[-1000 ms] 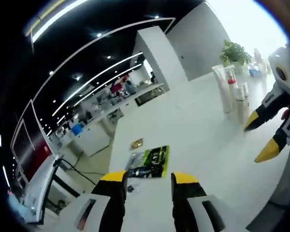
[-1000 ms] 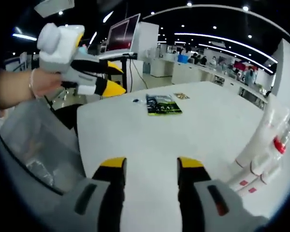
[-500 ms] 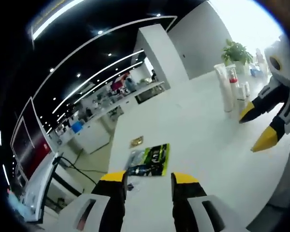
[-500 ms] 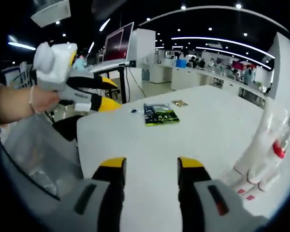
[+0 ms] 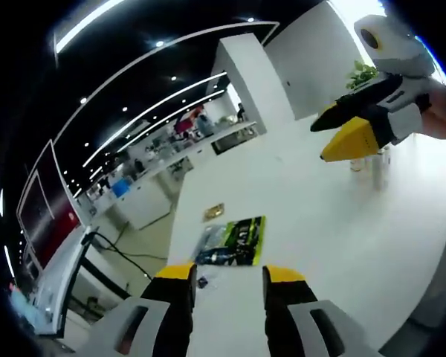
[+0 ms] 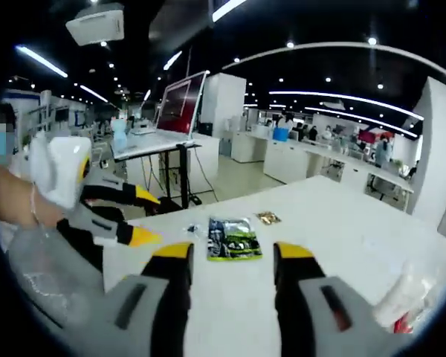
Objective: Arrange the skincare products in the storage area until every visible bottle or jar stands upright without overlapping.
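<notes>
Both held above the white table (image 5: 297, 193), left gripper (image 5: 227, 273) and right gripper (image 6: 229, 253) spread apart, gripping nothing, green packet (image 6: 233, 238) centre frame.

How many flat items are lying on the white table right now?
2 for sure: a green-and-black flat packet near the table's end, and a small gold-brown sachet just beyond it. A tiny dark speck beside the packet is too small to identify.

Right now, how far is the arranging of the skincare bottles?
Done: nothing clearly. The bottles at the table edge are blurred, so I cannot tell if they stand upright. In hand: nothing; the left gripper and the right gripper are open and empty. Left: essentially the whole arranging.
</notes>
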Demonstrator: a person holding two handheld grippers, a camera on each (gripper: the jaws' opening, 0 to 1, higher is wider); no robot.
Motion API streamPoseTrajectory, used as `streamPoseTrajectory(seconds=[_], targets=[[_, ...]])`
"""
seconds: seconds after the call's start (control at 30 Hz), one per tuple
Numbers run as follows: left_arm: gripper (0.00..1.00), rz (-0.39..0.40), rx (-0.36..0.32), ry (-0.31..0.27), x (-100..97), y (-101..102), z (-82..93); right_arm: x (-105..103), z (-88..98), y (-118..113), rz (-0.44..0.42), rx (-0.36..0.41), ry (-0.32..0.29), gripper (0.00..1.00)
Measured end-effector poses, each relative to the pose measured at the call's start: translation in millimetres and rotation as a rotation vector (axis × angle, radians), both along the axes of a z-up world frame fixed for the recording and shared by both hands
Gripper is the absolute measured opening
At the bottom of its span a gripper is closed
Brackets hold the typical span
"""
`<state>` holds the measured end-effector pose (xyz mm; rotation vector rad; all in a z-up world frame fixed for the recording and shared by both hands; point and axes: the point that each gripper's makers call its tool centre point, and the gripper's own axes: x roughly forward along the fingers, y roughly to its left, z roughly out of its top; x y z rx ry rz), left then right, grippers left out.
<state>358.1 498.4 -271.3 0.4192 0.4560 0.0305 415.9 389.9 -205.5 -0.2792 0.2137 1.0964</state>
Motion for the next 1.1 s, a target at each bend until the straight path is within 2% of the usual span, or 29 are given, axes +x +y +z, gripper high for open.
streamPoseTrajectory(seconds=[0.2, 0.3, 0.43, 0.53, 0.63, 0.73, 0.83, 0.87, 1.0, 1.1], targets=[[0.37, 0.012, -0.024, 0.002, -0.5, 2, -0.9, 25, 31.7, 26, 0.036, 0.012, 0.005, 0.45], [0.37, 0.018, -0.03, 0.008, -1.3, 4, -2.3, 31, 37.0, 40, 0.077, -0.013, 0.0, 0.45], [0.37, 0.028, -0.045, 0.02, -2.7, 6, -5.1, 39, 33.6, 60, 0.12, -0.043, 0.003, 0.46], [0.36, 0.037, -0.053, 0.029, -4.1, 7, -7.0, 46, 20.4, 69, 0.132, -0.071, 0.048, 0.46], [0.36, 0.044, -0.061, 0.037, -5.4, 8, -8.3, 54, 5.4, 74, 0.137, -0.115, 0.053, 0.46], [0.36, 0.05, -0.079, 0.043, -5.5, 7, -9.4, 66, -22.7, 75, 0.143, -0.204, 0.074, 0.45], [0.35, 0.058, -0.103, 0.065, -5.8, 8, -13.9, 77, -48.5, 76, 0.128, -0.245, 0.152, 0.45], [0.35, 0.062, -0.113, 0.071, -6.0, 9, -15.2, 80, -59.6, 78, 0.119, -0.259, 0.197, 0.45], [0.35, 0.075, -0.156, 0.082, -7.0, 9, -17.8, 93, -84.3, 90, 0.122, -0.283, 0.252, 0.46], [0.35, 0.084, -0.184, 0.074, -6.2, 10, -16.4, 108, -105.8, 94, 0.1, -0.333, 0.288, 0.46]])
